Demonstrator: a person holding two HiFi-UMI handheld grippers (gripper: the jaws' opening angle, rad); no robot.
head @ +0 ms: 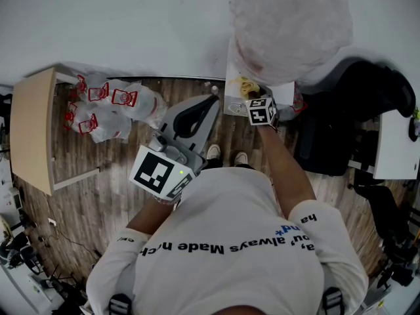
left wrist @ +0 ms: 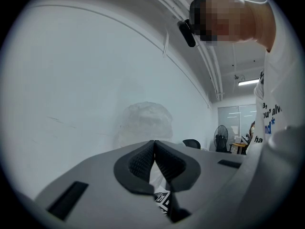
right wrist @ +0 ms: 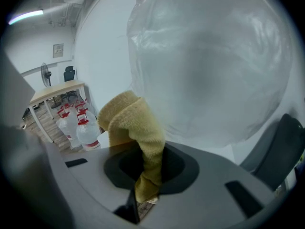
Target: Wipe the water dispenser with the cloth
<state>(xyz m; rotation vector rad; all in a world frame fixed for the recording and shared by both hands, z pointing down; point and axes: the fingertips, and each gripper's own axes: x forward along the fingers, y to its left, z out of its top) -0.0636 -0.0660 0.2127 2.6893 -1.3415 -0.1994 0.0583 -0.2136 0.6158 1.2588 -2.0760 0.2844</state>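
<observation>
The person is reaching the right arm forward toward 1 o'clock, and the right tongs (head: 252, 94) are clenching a single yellow cloth (right wrist: 133, 123), its folded end sticking up between the jaws and pressing against the top edge of the water dispenser (head: 233, 77), just under the one large plastic-wrapped bottle (head: 289, 25) standing on it. The left arm is bending at the elbow and holding the left tongs (left wrist: 154, 146) lower and nearer the body, pointing toward 12 o'clock at the white wall (head: 131, 18); their jaws are pressing together with nothing between them, and they are touching nothing. On the wooden floor (head: 98, 202) at 10 o'clock, water jugs (head: 108, 105) with red handles are lying bunched together against the wall; at least four can be counted, though they are overlapping. A wooden worktop (head: 31, 126) is standing just beside them at 9 o'clock. One black chair (head: 357, 104) is sitting at 2 o'clock, close to the dispenser's right side.
</observation>
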